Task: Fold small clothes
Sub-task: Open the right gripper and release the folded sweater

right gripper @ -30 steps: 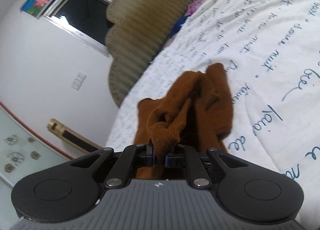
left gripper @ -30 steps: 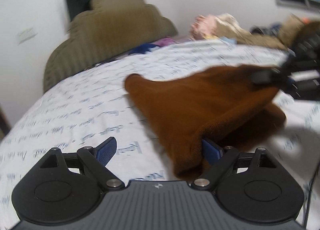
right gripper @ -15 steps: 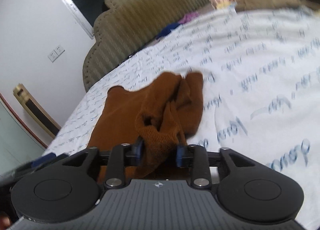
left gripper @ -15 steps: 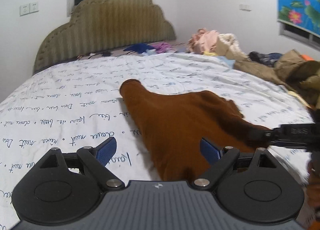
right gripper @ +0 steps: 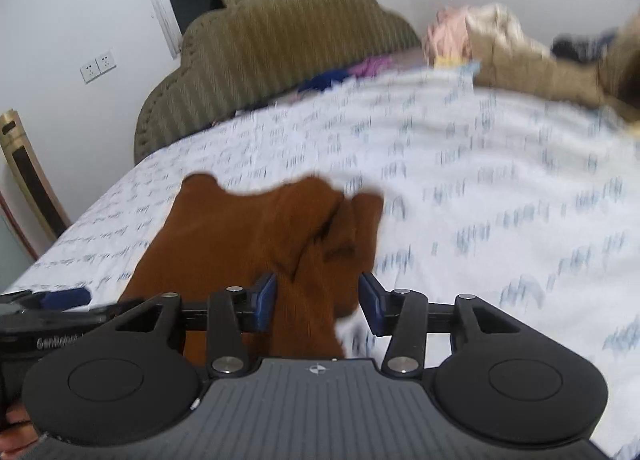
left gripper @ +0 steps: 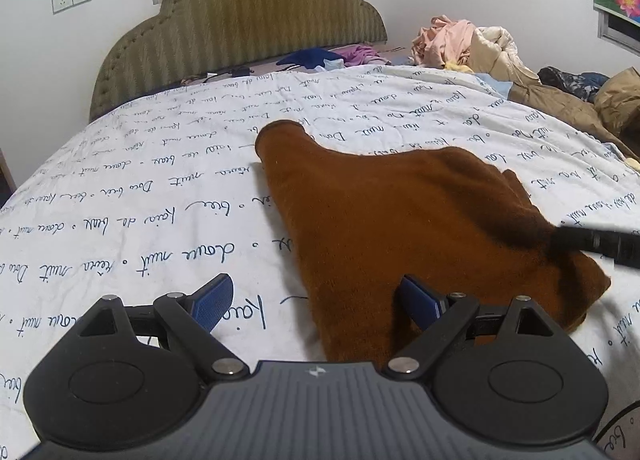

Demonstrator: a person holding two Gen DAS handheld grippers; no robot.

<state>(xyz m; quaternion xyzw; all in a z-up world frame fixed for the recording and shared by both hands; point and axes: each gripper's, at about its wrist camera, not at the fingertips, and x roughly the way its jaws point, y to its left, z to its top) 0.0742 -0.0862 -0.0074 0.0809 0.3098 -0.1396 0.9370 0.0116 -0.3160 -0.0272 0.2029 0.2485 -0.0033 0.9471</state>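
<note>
The brown garment (left gripper: 404, 228) lies on the bed (left gripper: 120, 220), filling the centre and right of the left wrist view, one narrow end pointing toward the upper middle of the frame. It looks folded over once, with a doubled, bunched edge at the right; in my judgement a first fold is down, and smoothing plus at least one more fold are left. The left claw (left gripper: 316, 300) is released, jaws wide apart, one pad over the sheet and the other over the cloth's near edge. The right claw (right gripper: 318, 300) is also released, jaws apart on either side of the bunched end, not pinching it; that view is blurred. Other clothes (left gripper: 468, 44) sit piled at the upper right, beside the headboard (left gripper: 248, 20).
</note>
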